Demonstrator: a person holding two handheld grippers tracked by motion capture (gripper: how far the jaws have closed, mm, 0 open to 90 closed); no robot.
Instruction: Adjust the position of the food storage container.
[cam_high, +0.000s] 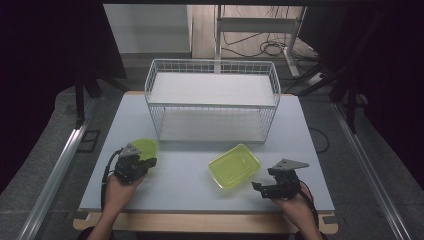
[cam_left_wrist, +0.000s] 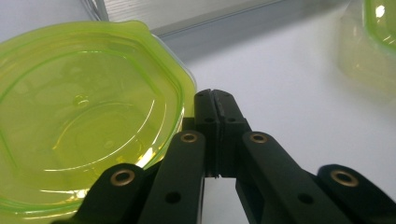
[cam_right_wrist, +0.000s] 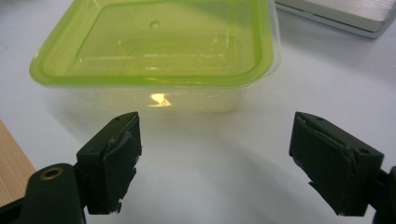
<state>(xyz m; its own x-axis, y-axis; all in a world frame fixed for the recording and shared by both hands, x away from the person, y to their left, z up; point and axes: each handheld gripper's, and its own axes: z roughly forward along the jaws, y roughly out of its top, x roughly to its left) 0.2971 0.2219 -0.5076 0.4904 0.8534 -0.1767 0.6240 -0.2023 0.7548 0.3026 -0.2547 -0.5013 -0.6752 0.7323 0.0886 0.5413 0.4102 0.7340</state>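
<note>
High view: left tongs (cam_high: 145, 163) pressed together beside round green container (cam_high: 143, 148), lower left; right tongs (cam_high: 262, 189) apart before rectangular container (cam_high: 235, 165). Neither lifted; wire basket (cam_high: 212, 106) awaits.

The person's forearms are reaching in from the near edge, one gripper in each hand. The left gripper (cam_left_wrist: 215, 100) is pointing forward, its jaws pressed fully together, nothing between them. The right gripper (cam_right_wrist: 217, 163) is angling leftward, its jaws standing wide apart.
</note>
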